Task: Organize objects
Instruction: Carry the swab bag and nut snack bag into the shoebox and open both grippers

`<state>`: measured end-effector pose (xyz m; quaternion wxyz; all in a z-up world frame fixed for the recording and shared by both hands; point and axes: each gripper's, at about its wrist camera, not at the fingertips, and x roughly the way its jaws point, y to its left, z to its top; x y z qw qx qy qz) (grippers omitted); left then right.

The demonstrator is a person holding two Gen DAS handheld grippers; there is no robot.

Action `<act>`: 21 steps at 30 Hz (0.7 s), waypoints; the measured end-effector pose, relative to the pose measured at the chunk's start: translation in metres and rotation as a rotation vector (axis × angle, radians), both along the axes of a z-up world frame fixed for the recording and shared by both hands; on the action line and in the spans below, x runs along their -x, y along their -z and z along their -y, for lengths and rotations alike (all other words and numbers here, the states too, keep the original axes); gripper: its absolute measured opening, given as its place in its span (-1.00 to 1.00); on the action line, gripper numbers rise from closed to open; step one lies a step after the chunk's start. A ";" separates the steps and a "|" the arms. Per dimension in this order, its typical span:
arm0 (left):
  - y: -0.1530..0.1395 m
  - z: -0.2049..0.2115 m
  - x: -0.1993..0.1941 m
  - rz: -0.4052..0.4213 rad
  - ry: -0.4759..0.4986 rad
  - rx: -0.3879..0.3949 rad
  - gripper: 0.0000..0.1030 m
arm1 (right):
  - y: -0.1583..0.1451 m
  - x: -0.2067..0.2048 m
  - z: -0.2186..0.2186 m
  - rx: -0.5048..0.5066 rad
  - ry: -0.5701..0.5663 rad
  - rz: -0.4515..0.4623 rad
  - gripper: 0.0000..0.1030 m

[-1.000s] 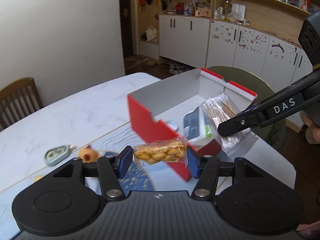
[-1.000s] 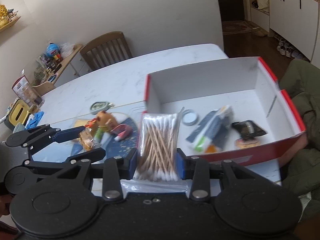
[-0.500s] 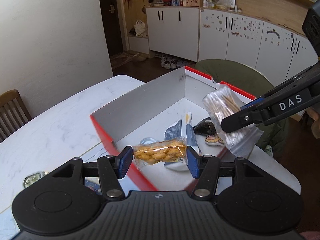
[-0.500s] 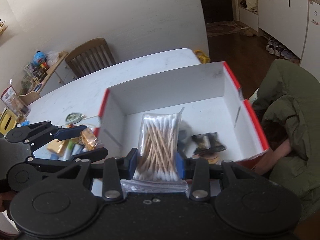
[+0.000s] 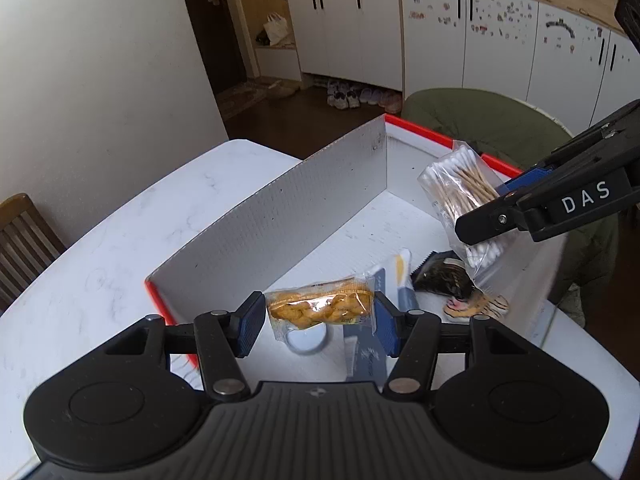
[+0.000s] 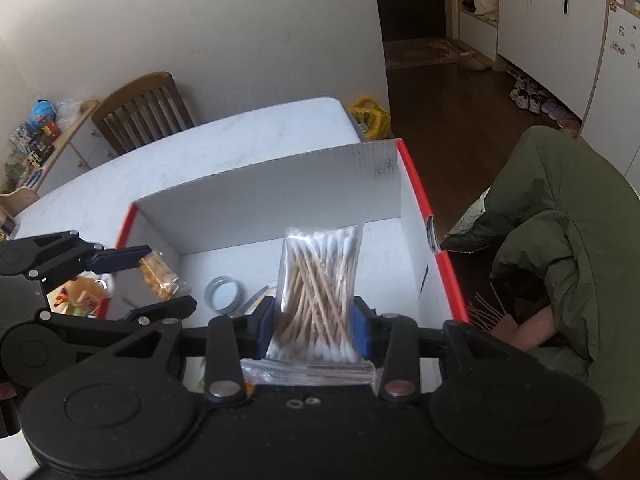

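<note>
Two claws in my views, one item each. Left claw grips one crinkly clear snack packet of golden pieces; right claw clamps one clear bag of wooden-stick cotton swabs. Both now hang over the one red-rimmed white cardboard box; a second ago my left claw was still short of its near wall, over the white marble surface. Box floor holds one round metal lid, one dark pouch, and one tiger-striped piece.
</note>
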<state>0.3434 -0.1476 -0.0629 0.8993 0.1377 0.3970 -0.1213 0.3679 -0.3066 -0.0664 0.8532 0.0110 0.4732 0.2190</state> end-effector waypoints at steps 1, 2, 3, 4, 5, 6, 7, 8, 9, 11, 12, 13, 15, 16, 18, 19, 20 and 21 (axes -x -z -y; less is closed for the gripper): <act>0.002 0.001 -0.005 -0.005 -0.004 -0.008 0.10 | 0.003 -0.004 -0.001 0.001 0.003 -0.007 -0.25; 0.005 0.001 -0.010 -0.014 -0.011 -0.017 0.10 | 0.006 -0.008 -0.001 0.005 0.006 -0.012 -0.25; 0.008 0.002 -0.016 -0.025 -0.017 -0.024 0.10 | 0.009 -0.011 -0.003 0.011 0.003 -0.017 -0.25; 0.010 0.003 -0.021 -0.038 -0.021 -0.028 0.10 | 0.012 -0.014 -0.004 0.017 -0.002 -0.021 -0.25; 0.013 0.004 -0.026 -0.051 -0.026 -0.032 0.10 | 0.014 -0.017 -0.006 0.026 -0.003 -0.022 -0.25; 0.016 0.004 -0.030 -0.065 -0.031 -0.036 0.10 | 0.017 -0.020 -0.008 0.034 -0.007 -0.027 -0.25; 0.019 0.005 -0.035 -0.081 -0.034 -0.037 0.10 | 0.020 -0.022 -0.009 0.037 -0.014 -0.036 -0.25; 0.021 0.007 -0.038 -0.098 -0.034 -0.039 0.10 | 0.023 -0.025 -0.010 0.040 -0.014 -0.043 -0.25; 0.025 0.008 -0.042 -0.114 -0.034 -0.043 0.10 | 0.025 -0.028 -0.011 0.045 -0.011 -0.050 -0.25; 0.032 0.011 -0.049 -0.150 -0.030 -0.062 0.10 | 0.031 -0.034 -0.013 0.054 -0.008 -0.066 -0.25; 0.035 0.013 -0.052 -0.166 -0.029 -0.068 0.10 | 0.034 -0.036 -0.014 0.057 -0.007 -0.073 -0.25; 0.037 0.014 -0.055 -0.178 -0.026 -0.071 0.10 | 0.036 -0.037 -0.015 0.061 -0.008 -0.078 -0.25; 0.040 0.016 -0.060 -0.196 -0.022 -0.080 0.11 | 0.040 -0.039 -0.018 0.078 -0.019 -0.082 -0.25; 0.042 0.017 -0.062 -0.204 -0.020 -0.090 0.11 | 0.042 -0.039 -0.020 0.090 -0.022 -0.081 -0.25; 0.046 0.018 -0.067 -0.219 -0.020 -0.111 0.11 | 0.045 -0.039 -0.023 0.114 -0.031 -0.076 -0.24; 0.048 0.018 -0.070 -0.228 -0.022 -0.115 0.11 | 0.046 -0.038 -0.024 0.123 -0.033 -0.072 -0.24; 0.050 0.018 -0.072 -0.239 -0.023 -0.116 0.11 | 0.046 -0.037 -0.026 0.131 -0.038 -0.068 -0.23; 0.052 0.017 -0.074 -0.247 -0.027 -0.117 0.11 | 0.047 -0.036 -0.028 0.141 -0.047 -0.062 -0.23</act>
